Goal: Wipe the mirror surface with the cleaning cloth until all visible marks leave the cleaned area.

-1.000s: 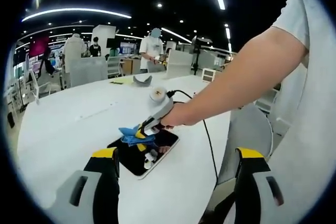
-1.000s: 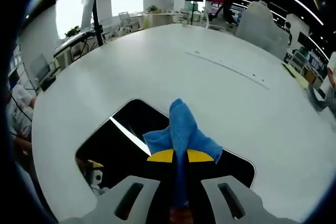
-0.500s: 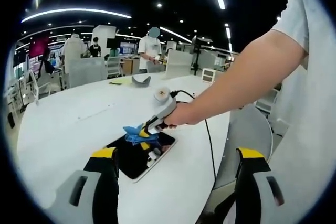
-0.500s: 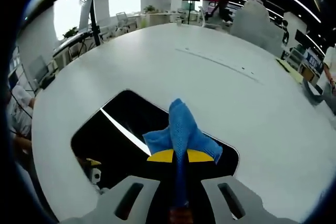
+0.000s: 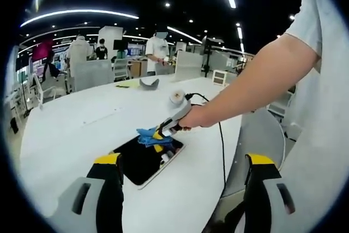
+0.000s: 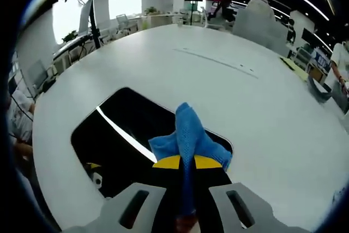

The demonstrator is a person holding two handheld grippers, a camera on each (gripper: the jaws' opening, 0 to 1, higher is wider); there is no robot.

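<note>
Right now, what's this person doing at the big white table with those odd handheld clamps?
A person is cleaning a dark rectangular mirror lying flat on the white table. The right gripper is shut on a blue cleaning cloth, over the mirror's near edge. The left gripper hangs open, holding nothing, off to the side.

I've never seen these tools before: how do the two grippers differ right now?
The right gripper is shut on the blue cloth and sits over the mirror; the left gripper is open, holds nothing, and hangs back from the mirror above the table. Both have yellow-tipped jaws.
</note>
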